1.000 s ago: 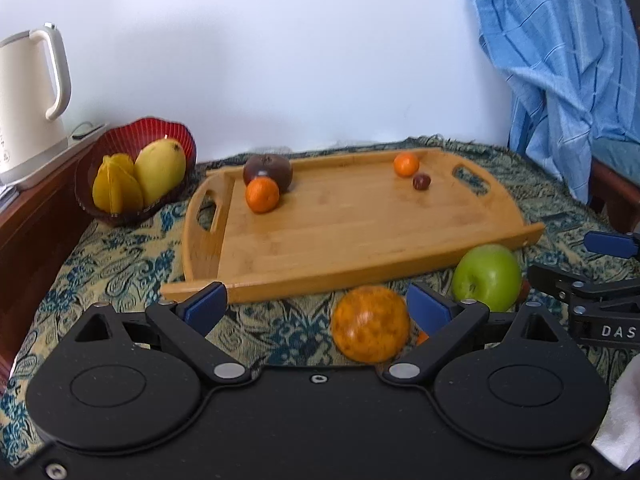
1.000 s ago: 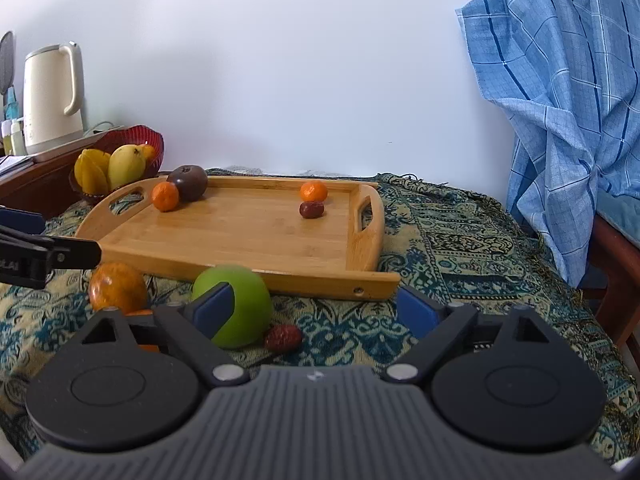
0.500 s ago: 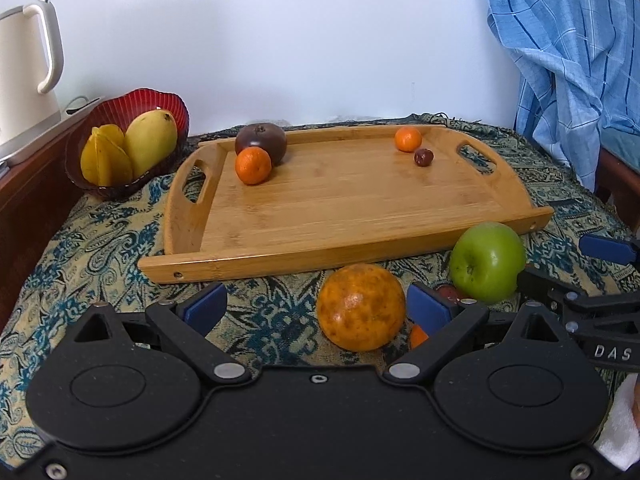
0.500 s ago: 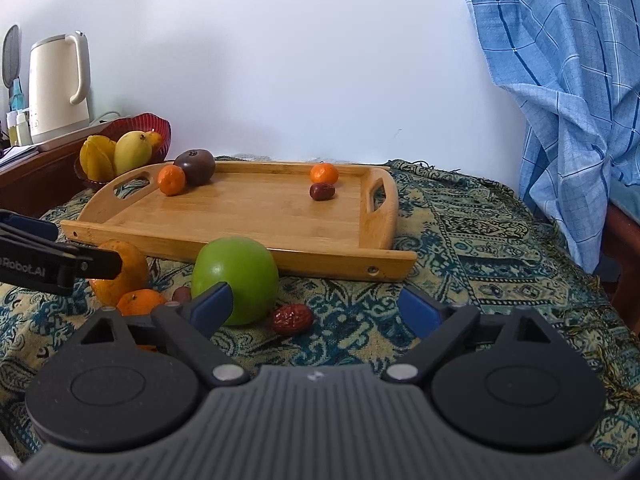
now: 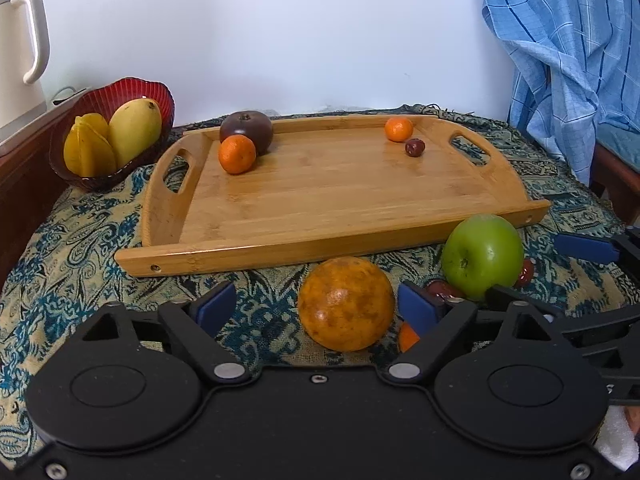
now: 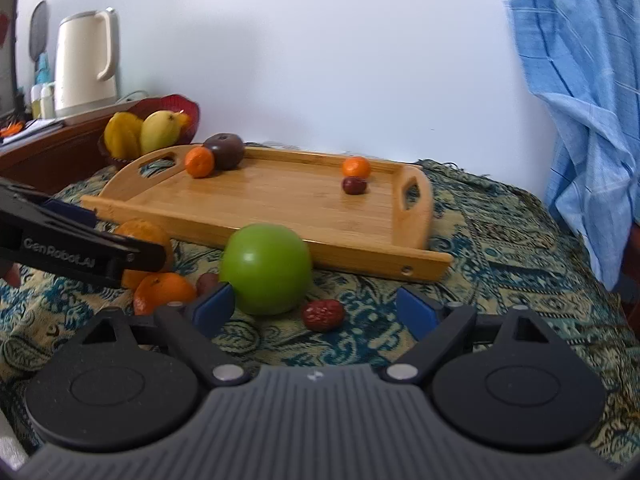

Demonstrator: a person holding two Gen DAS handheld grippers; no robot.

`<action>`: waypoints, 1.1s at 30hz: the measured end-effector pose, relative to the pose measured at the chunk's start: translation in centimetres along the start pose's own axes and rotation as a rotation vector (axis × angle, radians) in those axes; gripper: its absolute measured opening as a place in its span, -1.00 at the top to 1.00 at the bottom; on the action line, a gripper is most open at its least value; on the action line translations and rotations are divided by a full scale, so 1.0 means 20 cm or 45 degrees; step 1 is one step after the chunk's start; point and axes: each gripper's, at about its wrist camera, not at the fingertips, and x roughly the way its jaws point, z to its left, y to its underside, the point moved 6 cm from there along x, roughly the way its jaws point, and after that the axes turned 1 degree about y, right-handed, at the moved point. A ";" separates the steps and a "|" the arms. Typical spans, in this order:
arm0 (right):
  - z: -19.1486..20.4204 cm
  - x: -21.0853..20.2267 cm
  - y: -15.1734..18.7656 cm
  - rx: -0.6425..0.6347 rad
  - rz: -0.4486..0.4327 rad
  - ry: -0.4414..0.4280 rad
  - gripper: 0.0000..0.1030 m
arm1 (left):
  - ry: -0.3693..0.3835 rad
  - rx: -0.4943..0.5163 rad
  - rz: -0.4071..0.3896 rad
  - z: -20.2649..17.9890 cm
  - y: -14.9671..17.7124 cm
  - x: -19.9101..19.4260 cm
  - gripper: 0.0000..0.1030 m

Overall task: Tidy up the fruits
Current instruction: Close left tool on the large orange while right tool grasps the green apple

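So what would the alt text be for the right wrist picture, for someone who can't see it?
An open two-finger tool sits low over a patterned cloth, with a green apple and a small red date between its blue tips. Behind lies a wooden tray holding two small oranges and two dark fruits; the other tool enters from the left.

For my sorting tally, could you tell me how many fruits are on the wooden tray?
4 on the tray: purple fruit and mandarin far left, second mandarin and date far right; none looks hidden.
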 end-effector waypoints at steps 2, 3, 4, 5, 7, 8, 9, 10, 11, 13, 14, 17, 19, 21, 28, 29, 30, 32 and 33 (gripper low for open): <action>0.02 0.01 -0.01 -0.020 0.002 -0.012 -0.80 | 0.005 0.003 0.002 0.00 0.00 0.00 -0.63; 0.02 0.01 -0.01 -0.027 0.003 -0.018 -0.78 | 0.011 0.004 0.003 0.00 0.00 0.00 -0.61; 0.03 0.02 -0.01 -0.032 0.004 -0.023 -0.78 | 0.016 0.005 0.004 -0.01 0.00 0.00 -0.57; 0.04 0.02 -0.02 -0.035 0.005 -0.029 -0.77 | 0.019 0.006 0.005 -0.01 0.00 0.00 -0.53; 0.05 0.03 -0.03 -0.039 0.007 -0.039 -0.74 | 0.030 0.003 0.012 -0.01 0.00 0.01 -0.48; 0.05 0.03 -0.03 -0.044 0.007 -0.044 -0.74 | 0.036 -0.001 0.016 -0.01 0.00 0.01 -0.45; 0.06 0.04 -0.03 -0.049 0.007 -0.047 -0.73 | 0.041 -0.006 0.020 -0.01 0.01 0.01 -0.44; 0.06 0.04 -0.04 -0.055 0.005 -0.051 -0.73 | 0.046 -0.011 0.025 -0.01 0.01 0.02 -0.42; 0.07 0.04 -0.04 -0.060 0.005 -0.056 -0.72 | 0.048 -0.017 0.029 -0.01 0.01 0.02 -0.42; 0.08 0.05 -0.05 -0.071 0.004 -0.064 -0.70 | 0.051 -0.030 0.037 0.00 0.01 0.03 -0.42; 0.09 0.05 -0.05 -0.075 0.004 -0.066 -0.69 | 0.052 -0.037 0.040 0.00 0.01 0.03 -0.42; 0.10 0.06 -0.05 -0.081 0.011 -0.076 -0.62 | 0.050 -0.050 0.046 0.01 0.01 0.04 -0.42; 0.10 0.06 -0.05 -0.085 0.015 -0.080 -0.57 | 0.050 -0.057 0.049 0.01 0.01 0.04 -0.42; 0.11 0.07 -0.05 -0.088 0.016 -0.087 -0.55 | 0.053 -0.070 0.051 0.01 0.01 0.05 -0.42; 0.13 0.08 -0.06 -0.105 0.016 -0.096 -0.47 | 0.088 -0.095 0.053 0.00 0.01 0.05 -0.19; 0.13 0.08 -0.07 -0.108 0.016 -0.096 -0.46 | 0.099 -0.099 0.055 0.00 0.01 0.06 -0.12; 0.13 0.08 -0.07 -0.110 0.016 -0.096 -0.45 | 0.108 -0.103 0.056 0.00 0.01 0.06 -0.09; 0.13 0.08 -0.07 -0.111 0.017 -0.096 -0.44 | 0.127 -0.108 0.056 -0.01 0.02 0.06 0.00; 0.13 0.08 -0.07 -0.110 0.017 -0.097 -0.43 | 0.123 -0.108 0.055 -0.01 0.02 0.06 0.00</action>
